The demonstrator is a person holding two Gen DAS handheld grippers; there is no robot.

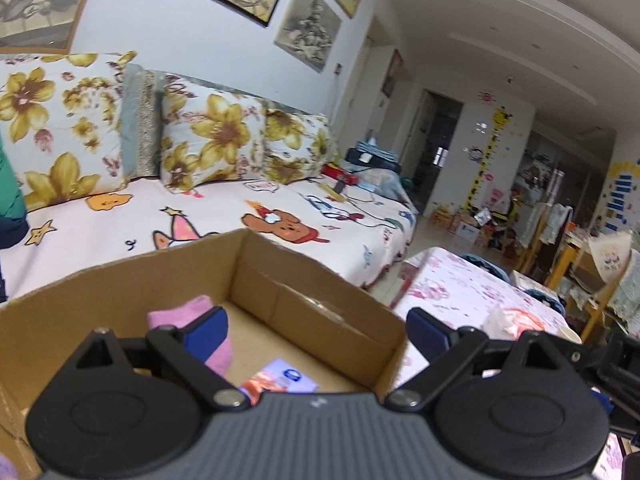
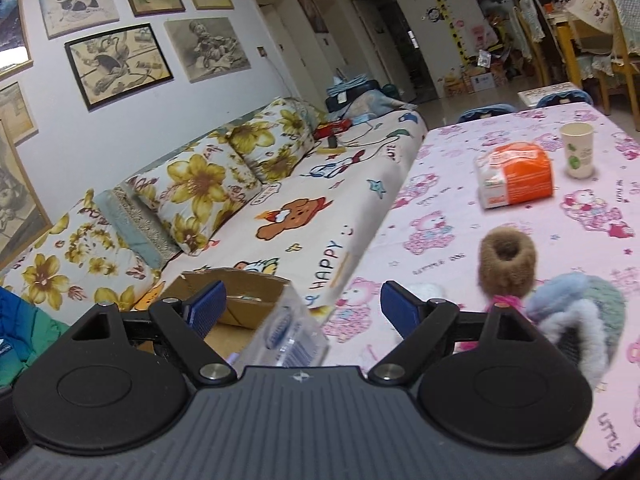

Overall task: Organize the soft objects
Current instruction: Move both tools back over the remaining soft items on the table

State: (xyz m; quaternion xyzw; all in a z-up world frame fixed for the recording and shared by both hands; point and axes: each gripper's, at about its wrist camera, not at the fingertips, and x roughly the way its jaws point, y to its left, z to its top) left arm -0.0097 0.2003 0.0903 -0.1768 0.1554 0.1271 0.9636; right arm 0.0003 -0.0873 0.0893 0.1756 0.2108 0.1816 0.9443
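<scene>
In the left wrist view a cardboard box (image 1: 320, 304) sits right in front of me. A pink sock (image 1: 192, 316) and a small blue-and-red packet (image 1: 280, 382) lie inside it. My left gripper (image 1: 316, 334) is open above the box, with nothing between its blue pads. In the right wrist view my right gripper (image 2: 302, 306) is open, and a blurred clear plastic packet (image 2: 290, 332) shows just below its gap. The box (image 2: 240, 300) is at the lower left. A brown fuzzy slipper (image 2: 506, 266) and a blue-grey fluffy item (image 2: 576, 320) lie on the pink tablecloth (image 2: 460, 208).
An orange tissue pack (image 2: 516, 178) and a paper cup (image 2: 578, 150) stand further back on the table. A sofa (image 2: 280, 200) with floral cushions (image 1: 216, 140) runs along the left wall. Chairs and a dining table (image 2: 580, 28) are at the far right.
</scene>
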